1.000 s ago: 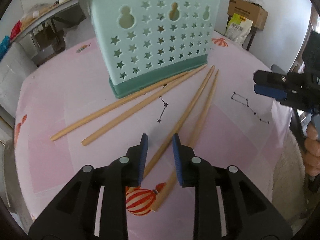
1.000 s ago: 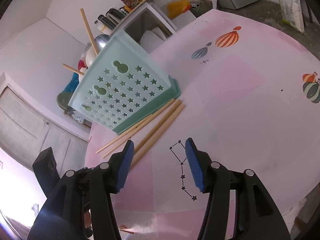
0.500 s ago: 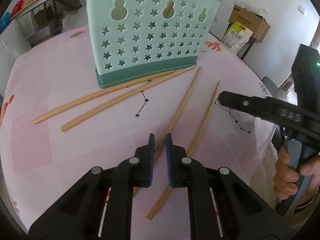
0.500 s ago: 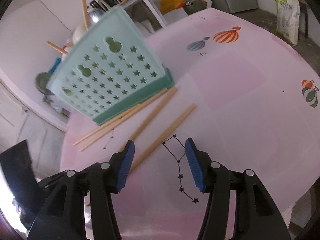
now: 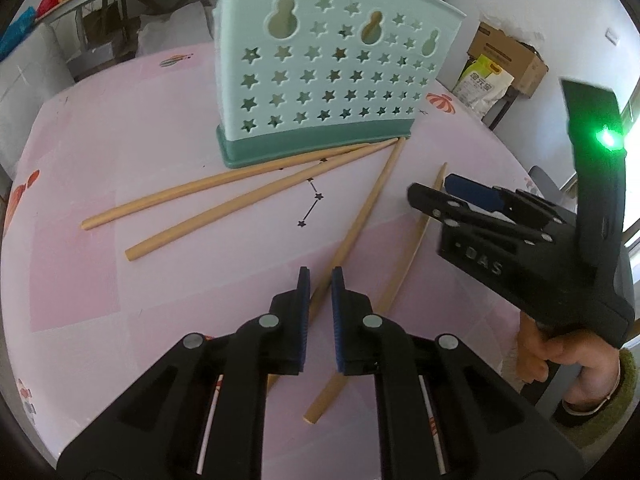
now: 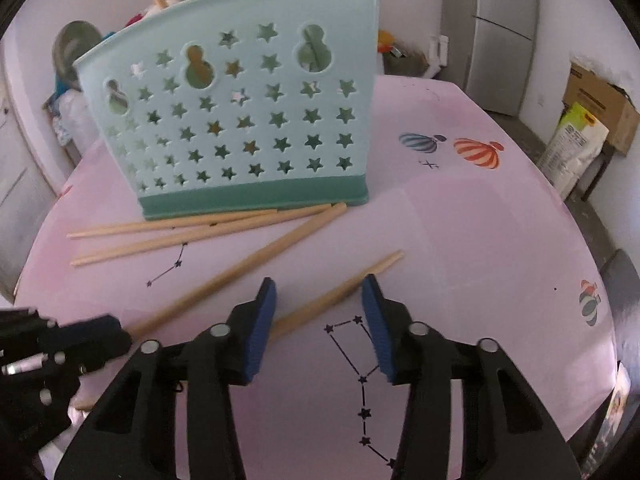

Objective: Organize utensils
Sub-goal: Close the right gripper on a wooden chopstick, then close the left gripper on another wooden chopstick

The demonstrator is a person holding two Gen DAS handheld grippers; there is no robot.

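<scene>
Chopsticks, four pale wooden ones, lie on the pink tablecloth [image 5: 120, 160] before the mint star-punched plastic caddy [image 5: 332, 76]. The left gripper [image 5: 320, 280] has clamped onto the long middle chopstick [image 5: 360, 220], ready to lift.

Opposite, the right gripper [image 6: 318, 300] has swung over the rightmost chopstick [image 6: 344, 284]; jaws closing, not yet pressing.

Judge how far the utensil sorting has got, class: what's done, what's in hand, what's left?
Done: some utensils stand in the green holder. In hand: the left gripper is shut on one chopstick; the right gripper is closing around another chopstick. Left: two chopsticks by the holder's base.
</scene>
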